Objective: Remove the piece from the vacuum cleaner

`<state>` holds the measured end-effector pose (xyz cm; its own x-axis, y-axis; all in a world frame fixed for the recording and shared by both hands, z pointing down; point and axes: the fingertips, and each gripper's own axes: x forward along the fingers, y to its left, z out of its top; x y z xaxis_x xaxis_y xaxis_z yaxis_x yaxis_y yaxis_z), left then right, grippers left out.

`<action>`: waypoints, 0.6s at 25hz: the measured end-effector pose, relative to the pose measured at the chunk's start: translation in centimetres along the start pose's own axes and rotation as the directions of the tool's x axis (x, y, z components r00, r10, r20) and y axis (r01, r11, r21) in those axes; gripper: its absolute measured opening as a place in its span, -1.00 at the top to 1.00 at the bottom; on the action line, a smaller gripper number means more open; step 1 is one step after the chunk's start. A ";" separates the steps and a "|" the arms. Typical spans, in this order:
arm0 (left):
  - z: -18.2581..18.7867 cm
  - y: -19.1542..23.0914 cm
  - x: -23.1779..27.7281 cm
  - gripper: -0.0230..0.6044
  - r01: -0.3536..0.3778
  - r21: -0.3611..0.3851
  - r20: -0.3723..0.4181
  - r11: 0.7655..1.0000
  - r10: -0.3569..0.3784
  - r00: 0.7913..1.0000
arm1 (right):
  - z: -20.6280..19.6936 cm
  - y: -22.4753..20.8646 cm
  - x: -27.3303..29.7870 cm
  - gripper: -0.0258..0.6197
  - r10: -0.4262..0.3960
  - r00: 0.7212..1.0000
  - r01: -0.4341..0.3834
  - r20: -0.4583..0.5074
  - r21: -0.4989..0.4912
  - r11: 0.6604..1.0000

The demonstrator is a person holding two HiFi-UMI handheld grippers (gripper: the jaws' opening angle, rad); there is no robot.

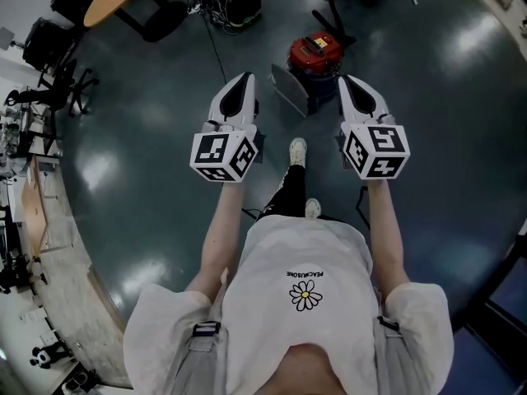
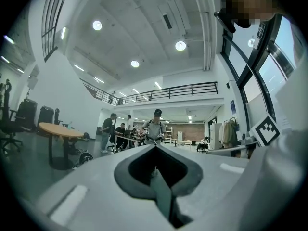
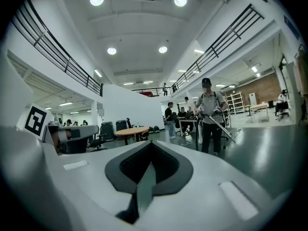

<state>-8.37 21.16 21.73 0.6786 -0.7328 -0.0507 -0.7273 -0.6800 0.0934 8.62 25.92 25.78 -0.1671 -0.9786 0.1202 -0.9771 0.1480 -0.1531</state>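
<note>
- The person is standing with both arms stretched forward, holding the left gripper and the right gripper side by side and level, well above the floor, and neither is touching anything
- In its own view the left gripper is showing its jaws pressed together into one point with nothing between them; the right gripper is showing the same, its jaws meeting along a thin seam and holding nothing
- The vacuum cleaner, a red canister, is sitting on the floor ahead of and below both tools, between the two tips as the head view has it and a little nearer the right one
- A grey flat part is standing just beside the canister, on the side toward the left gripper; I cannot tell whether it is attached
- Both tool cameras are pointing out across the hall rather than down, so they are catching a round table and a bystander with a long pole, not the vacuum
- To my eye this is a ready pose, with the tools being kept closed and raised because the reach has not begun; the next move is likely calling for lowering them, tipping them toward the canister and opening the jaws
</note>
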 end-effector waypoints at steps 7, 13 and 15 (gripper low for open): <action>-1.6 2.9 7.6 0.92 0.040 -0.054 -0.002 0.998 -0.040 0.999 | 0.0 -3.4 5.9 0.84 -0.036 0.998 0.034 -0.051 -0.040 0.999; -3.0 8.6 14.3 0.92 0.034 -0.084 -0.019 0.996 -0.036 0.999 | 0.3 -5.0 14.6 0.84 -0.019 0.996 0.016 -0.083 -0.045 0.999; -3.6 10.7 16.1 0.92 0.024 -0.096 -0.027 0.995 -0.027 0.999 | 0.3 -5.2 17.4 0.84 -0.010 0.996 0.005 -0.092 -0.051 0.999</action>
<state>-4.85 2.15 25.49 0.7003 -0.7134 -0.0263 -0.6976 -0.6917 0.1870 10.88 8.09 28.40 -0.1690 -0.9627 0.2114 -0.9833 0.1501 -0.1026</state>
